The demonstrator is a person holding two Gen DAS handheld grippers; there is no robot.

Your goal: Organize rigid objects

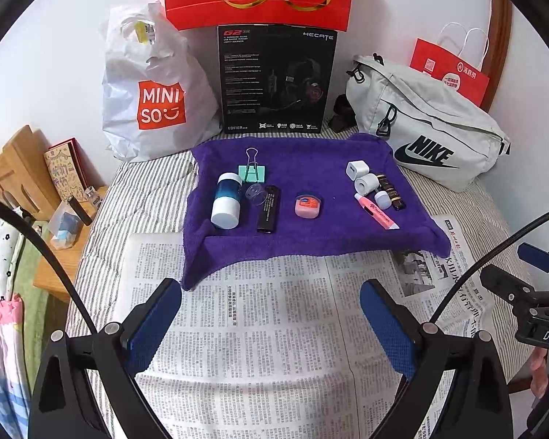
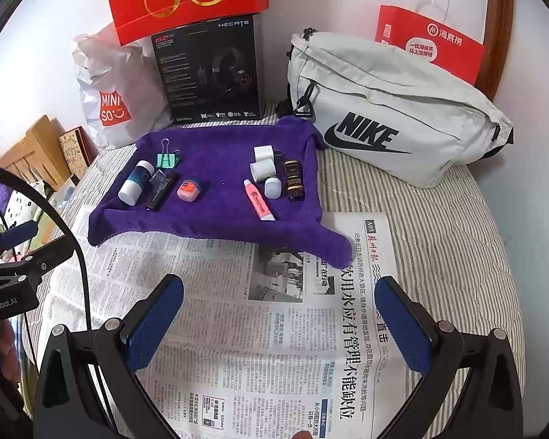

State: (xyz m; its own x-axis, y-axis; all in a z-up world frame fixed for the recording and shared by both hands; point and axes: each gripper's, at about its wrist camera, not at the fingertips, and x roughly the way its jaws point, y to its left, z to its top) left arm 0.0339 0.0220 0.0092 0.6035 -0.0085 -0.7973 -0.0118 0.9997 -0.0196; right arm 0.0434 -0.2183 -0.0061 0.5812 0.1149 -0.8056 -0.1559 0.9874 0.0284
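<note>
Small hard items on a fuzzy purple towel.
Both spread wide, gripping nothing: left gripper, right gripper, mesh-textured blue pads above crinkled newspaper.

Ahead of your fingers a white wall closes the scene, evenly lit. Under them lies a striped bedsheet. Left of the fingers stands a wooden nightstand; far right, a curved wooden frame leans against the wall.
</note>
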